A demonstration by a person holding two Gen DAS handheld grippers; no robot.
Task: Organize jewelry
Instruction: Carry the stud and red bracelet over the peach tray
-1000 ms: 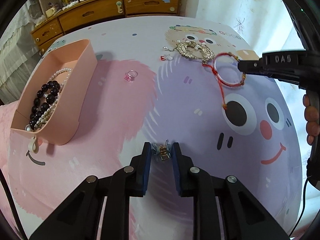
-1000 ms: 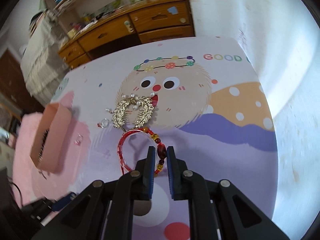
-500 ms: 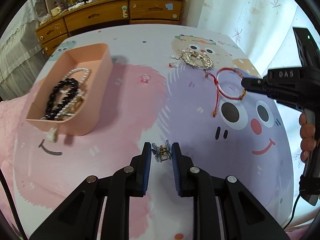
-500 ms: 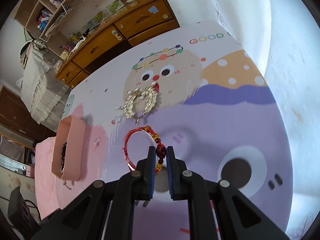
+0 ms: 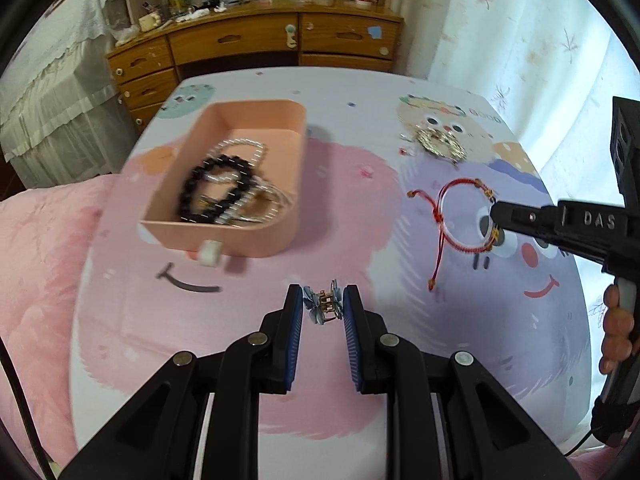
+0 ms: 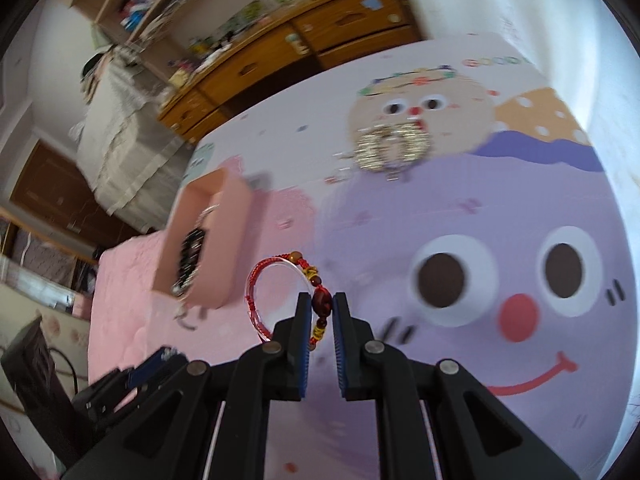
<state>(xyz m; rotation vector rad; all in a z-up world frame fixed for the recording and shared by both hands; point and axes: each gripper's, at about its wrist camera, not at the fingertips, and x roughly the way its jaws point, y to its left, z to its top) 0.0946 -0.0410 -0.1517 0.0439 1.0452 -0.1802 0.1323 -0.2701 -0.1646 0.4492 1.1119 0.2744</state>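
My left gripper [image 5: 322,307] is shut on a small blue hair clip [image 5: 322,308] and holds it above the table, in front of the pink box [image 5: 236,236]. The box holds a black bead bracelet [image 5: 208,192] and pearl strands [image 5: 244,148]. My right gripper [image 6: 321,307] is shut on the dark bead of a red string bracelet [image 6: 276,300] and holds it in the air; it also shows in the left wrist view [image 5: 464,216], hanging from the right gripper [image 5: 496,216]. The pink box shows at the left of the right wrist view [image 6: 224,240].
A gold pearl hair comb [image 5: 440,144] [image 6: 394,148] lies at the far side of the cartoon tablecloth, with small rings [image 5: 366,172] beside it. A wooden dresser [image 5: 280,40] stands behind the table. A pink bedcover [image 5: 36,248] lies at the left.
Both grippers have risen and moved left toward the pink box with their items. The red bracelet now hangs clear of the table with its cords dangling.
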